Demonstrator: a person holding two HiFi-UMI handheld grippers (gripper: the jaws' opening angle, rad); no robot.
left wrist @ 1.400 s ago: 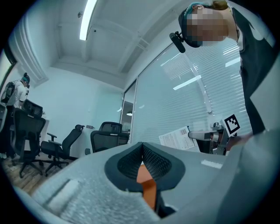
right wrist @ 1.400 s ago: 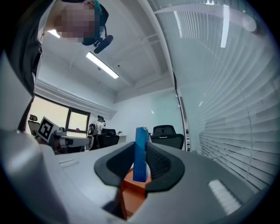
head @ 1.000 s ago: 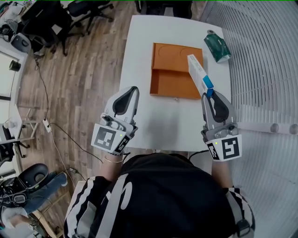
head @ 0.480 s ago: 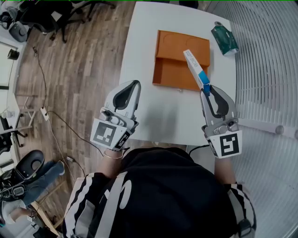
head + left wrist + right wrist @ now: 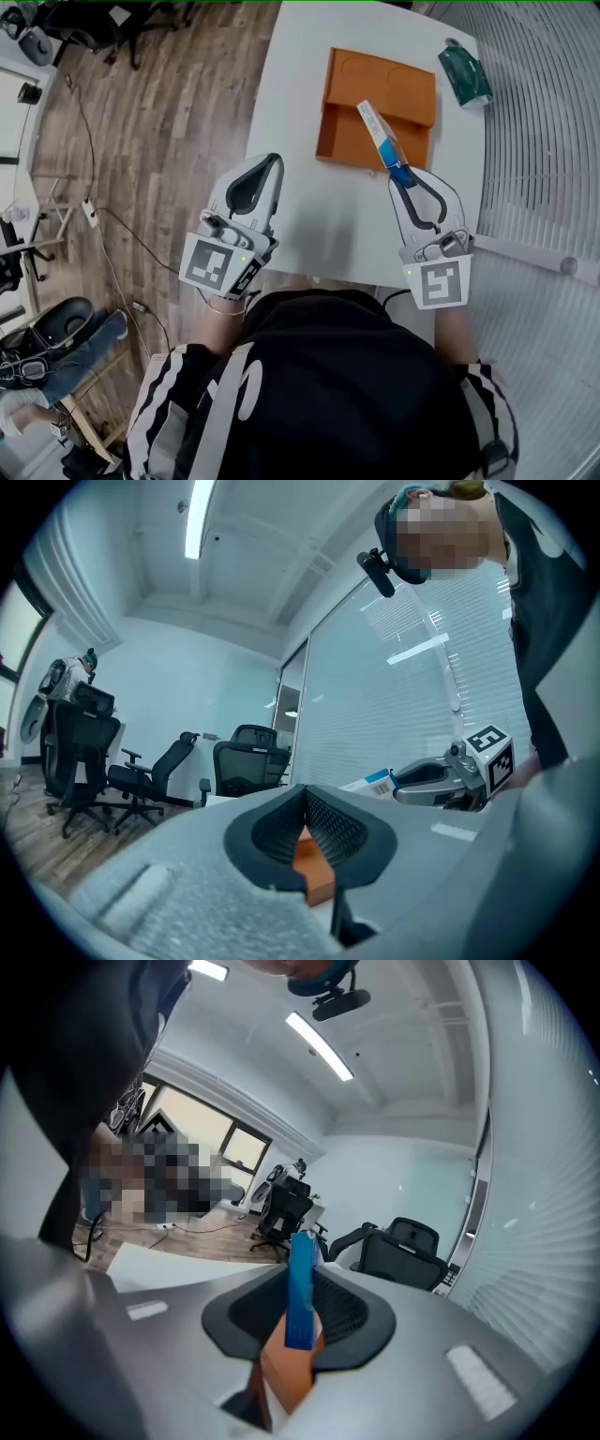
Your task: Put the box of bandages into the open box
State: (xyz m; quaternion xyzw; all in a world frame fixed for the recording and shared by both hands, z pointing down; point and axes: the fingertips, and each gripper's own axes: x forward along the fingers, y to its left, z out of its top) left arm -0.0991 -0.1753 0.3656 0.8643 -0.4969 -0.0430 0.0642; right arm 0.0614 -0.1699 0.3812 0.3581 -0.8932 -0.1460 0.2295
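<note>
The orange open box (image 5: 356, 141) lies on the white table (image 5: 309, 216), its flat lid half on the far side. My right gripper (image 5: 398, 173) is shut on the near, blue end of the white-and-blue bandage box (image 5: 375, 131). The box slants away over the right side of the orange box's near half. In the right gripper view the bandage box (image 5: 301, 1288) stands edge-on between the pads, with the orange box (image 5: 286, 1377) below. My left gripper (image 5: 269, 164) hovers at the table's left front edge with its tips together and nothing in them. The left gripper view shows the orange box (image 5: 314, 874) through the jaw gap.
A teal packet (image 5: 466, 77) lies at the table's far right corner. Wooden floor with cables and office chairs (image 5: 141, 28) is to the left. A white slatted blind wall (image 5: 534, 141) runs along the right.
My right gripper has come down and swung left, so the bandage box now slants over the orange box instead of past its right edge. The left gripper has hardly shifted.
</note>
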